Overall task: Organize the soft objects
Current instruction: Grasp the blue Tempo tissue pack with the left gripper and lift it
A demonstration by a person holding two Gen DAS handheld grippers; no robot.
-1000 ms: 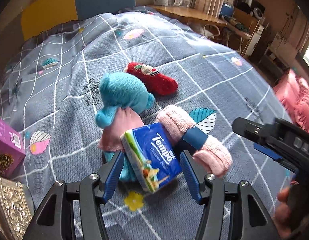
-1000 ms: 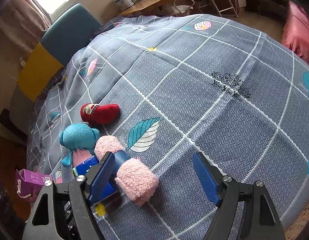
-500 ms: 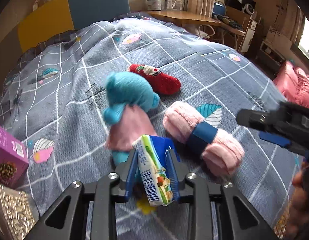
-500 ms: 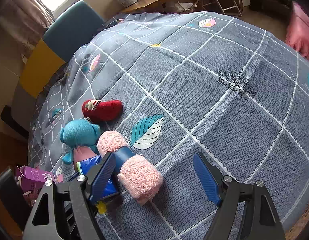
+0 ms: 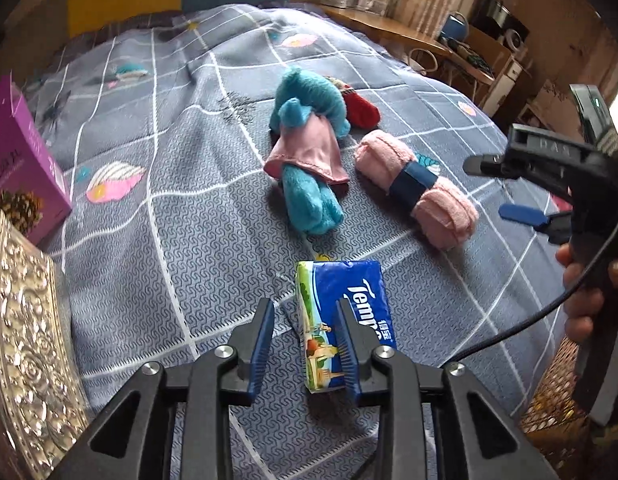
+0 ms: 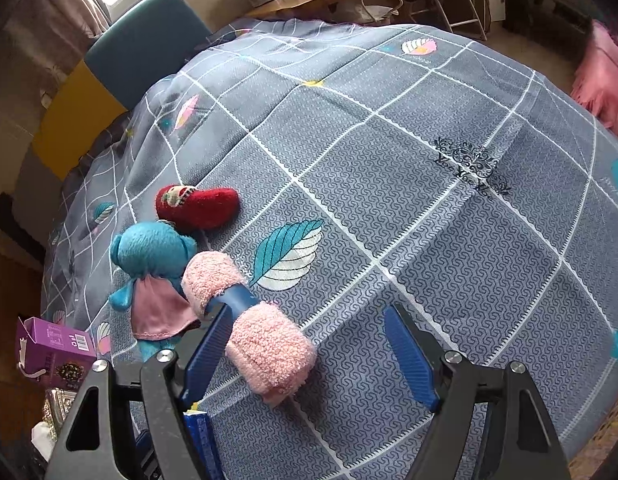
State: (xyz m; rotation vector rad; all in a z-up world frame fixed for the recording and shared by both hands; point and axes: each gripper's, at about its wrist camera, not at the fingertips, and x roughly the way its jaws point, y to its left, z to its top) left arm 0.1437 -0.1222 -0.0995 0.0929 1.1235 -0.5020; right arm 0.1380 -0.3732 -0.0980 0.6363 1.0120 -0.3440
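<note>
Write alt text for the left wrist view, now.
The left gripper hangs over a grey checked bedspread, its right finger against a blue tissue pack lying outside the gap. Beyond lie a blue plush doll, a pink towel roll and a red plush; the right gripper is at right.

The right claw (image 6: pixel 307 354) hangs wide open over the bed (image 6: pixel 449 240), its left finger against a pink rolled towel (image 6: pixel 249 320). Beyond that finger lies a blue plush toy (image 6: pixel 151 264), with a red plush (image 6: pixel 197 206) farther ahead and a purple box (image 6: pixel 53 350) off to the left.
</note>
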